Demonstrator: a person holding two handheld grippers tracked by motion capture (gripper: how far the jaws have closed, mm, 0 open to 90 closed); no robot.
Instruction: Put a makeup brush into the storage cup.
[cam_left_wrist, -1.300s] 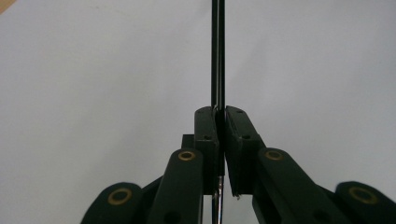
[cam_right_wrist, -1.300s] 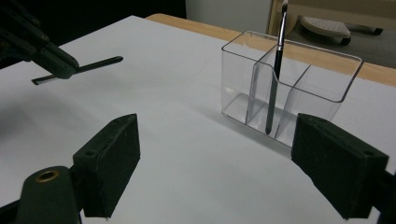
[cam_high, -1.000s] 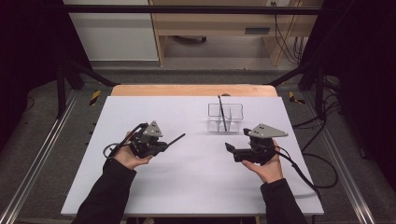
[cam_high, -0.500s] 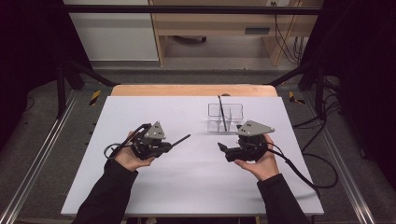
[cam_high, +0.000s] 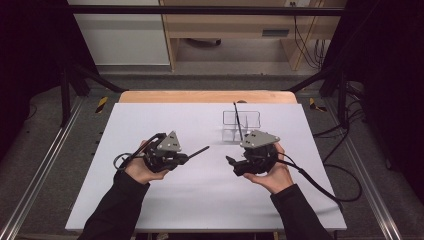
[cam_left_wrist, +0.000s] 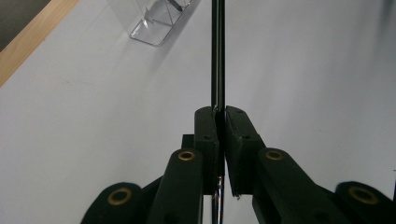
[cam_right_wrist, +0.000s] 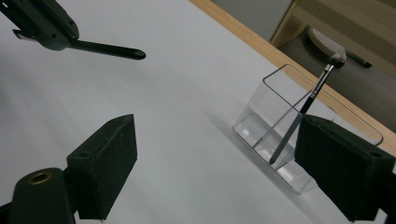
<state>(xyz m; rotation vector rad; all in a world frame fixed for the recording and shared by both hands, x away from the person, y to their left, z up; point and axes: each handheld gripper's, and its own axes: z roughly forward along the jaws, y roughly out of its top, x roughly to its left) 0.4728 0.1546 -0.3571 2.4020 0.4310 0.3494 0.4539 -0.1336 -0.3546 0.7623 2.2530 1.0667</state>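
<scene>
Black and slim, a brush or pen-like stick (cam_left_wrist: 217, 56) sits clamped between the closed fingers of the left gripper (cam_left_wrist: 219, 116), running straight up the middle of the left gripper view and out past the top edge. In the high view the left gripper (cam_high: 186, 156) lies left of centre, cradled in a hand (cam_high: 142, 167), and the stick (cam_high: 198, 151) juts from it toward the right and slightly upward in the frame, its tip above the white bench (cam_high: 150, 120) with nothing touching it. The right gripper (cam_high: 231, 161) sits right of centre in the same view, held from below by the other hand (cam_high: 272, 175), a grey three-cornered plate on top and a cable trailing off toward the lower right. Its fingers (cam_right_wrist: 109, 161) stand wide apart in the right gripper view, with nothing between them but bare bench. Just behind that gripper, in the upper middle of the high view, stands a clear plastic holder (cam_high: 250, 116) with compartments; a makeup brush (cam_high: 237, 120) leans upright inside it, bristles up. The right gripper view shows that holder (cam_right_wrist: 275, 100) at centre right, the makeup brush (cam_right_wrist: 308, 100) tilted in its near compartment, and the left gripper's stick (cam_right_wrist: 105, 49) at upper left, well apart from the holder. A wooden strip edges the bench's far side.
</scene>
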